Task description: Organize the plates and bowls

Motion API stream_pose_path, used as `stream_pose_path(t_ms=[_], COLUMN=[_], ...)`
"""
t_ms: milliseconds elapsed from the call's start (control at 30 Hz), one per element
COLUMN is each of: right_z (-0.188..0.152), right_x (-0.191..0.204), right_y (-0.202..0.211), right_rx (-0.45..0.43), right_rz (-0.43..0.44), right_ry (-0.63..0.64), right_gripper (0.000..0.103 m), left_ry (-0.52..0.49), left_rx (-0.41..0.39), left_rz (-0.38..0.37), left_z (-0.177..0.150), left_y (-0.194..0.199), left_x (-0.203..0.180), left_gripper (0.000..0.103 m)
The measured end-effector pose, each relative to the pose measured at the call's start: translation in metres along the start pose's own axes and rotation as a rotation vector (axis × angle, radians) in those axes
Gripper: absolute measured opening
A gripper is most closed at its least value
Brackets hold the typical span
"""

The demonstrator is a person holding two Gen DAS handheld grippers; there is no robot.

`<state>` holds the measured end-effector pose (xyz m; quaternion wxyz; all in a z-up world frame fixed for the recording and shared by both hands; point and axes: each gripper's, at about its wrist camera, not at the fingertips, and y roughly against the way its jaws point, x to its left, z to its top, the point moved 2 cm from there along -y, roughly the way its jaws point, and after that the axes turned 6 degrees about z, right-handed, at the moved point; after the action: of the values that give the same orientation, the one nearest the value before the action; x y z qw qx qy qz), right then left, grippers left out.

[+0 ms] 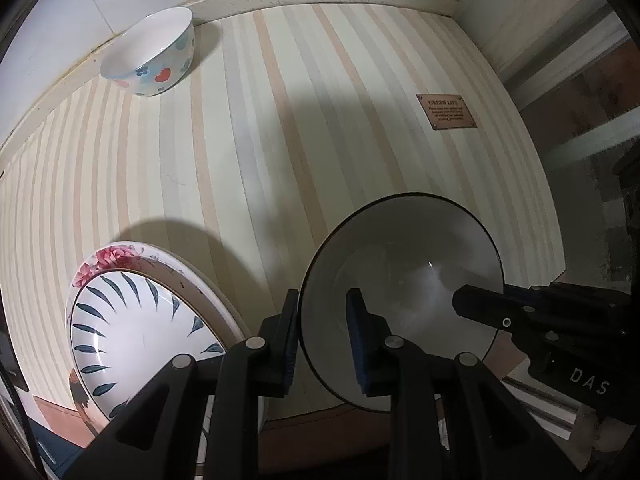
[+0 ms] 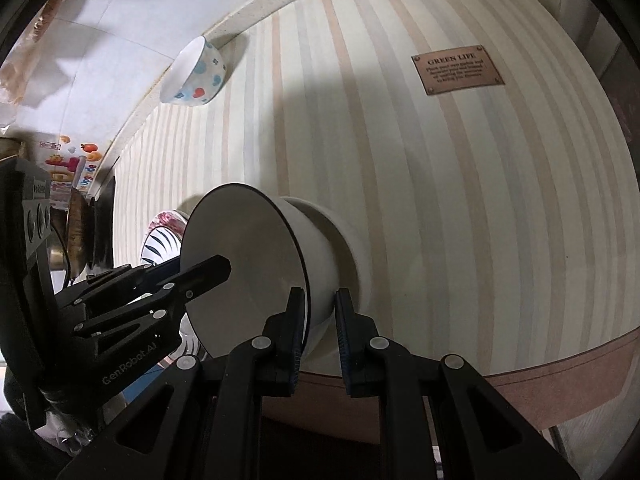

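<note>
Nearest, the left hand-held gripper (image 1: 323, 332) is closed on the rim of the white bowl (image 1: 404, 280), and the right hand-held gripper (image 2: 318, 328) pinches the same rim on the opposite side. The bowl is over the near edge of the striped surface (image 1: 300, 120). Left of it lie stacked plates (image 1: 132, 328). Far back, by the wall, stands a heart bowl (image 1: 150, 52).
</note>
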<state>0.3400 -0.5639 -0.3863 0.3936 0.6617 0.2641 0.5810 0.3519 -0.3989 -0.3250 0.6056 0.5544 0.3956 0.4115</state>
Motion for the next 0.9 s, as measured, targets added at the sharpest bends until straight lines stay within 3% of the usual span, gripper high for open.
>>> stream_pose_path(t_ms=[533,900], right_z=[0.007,0.015], right_x=[0.001,0.005], right_y=[-0.007,0.001], right_rx=[0.018,0.038], right_rz=[-0.029,-0.052], right_ry=[-0.001,0.006], right_gripper=[0.018,0.021], left_ry=[-0.013,0.018], left_rx=[0.033,0.012], left_rz=[0.04,0.003], left_z=[-0.001,0.0], left_y=[-0.016,0.005], left_x=[-0.005,0.005], left_gripper=[0.02,0.021])
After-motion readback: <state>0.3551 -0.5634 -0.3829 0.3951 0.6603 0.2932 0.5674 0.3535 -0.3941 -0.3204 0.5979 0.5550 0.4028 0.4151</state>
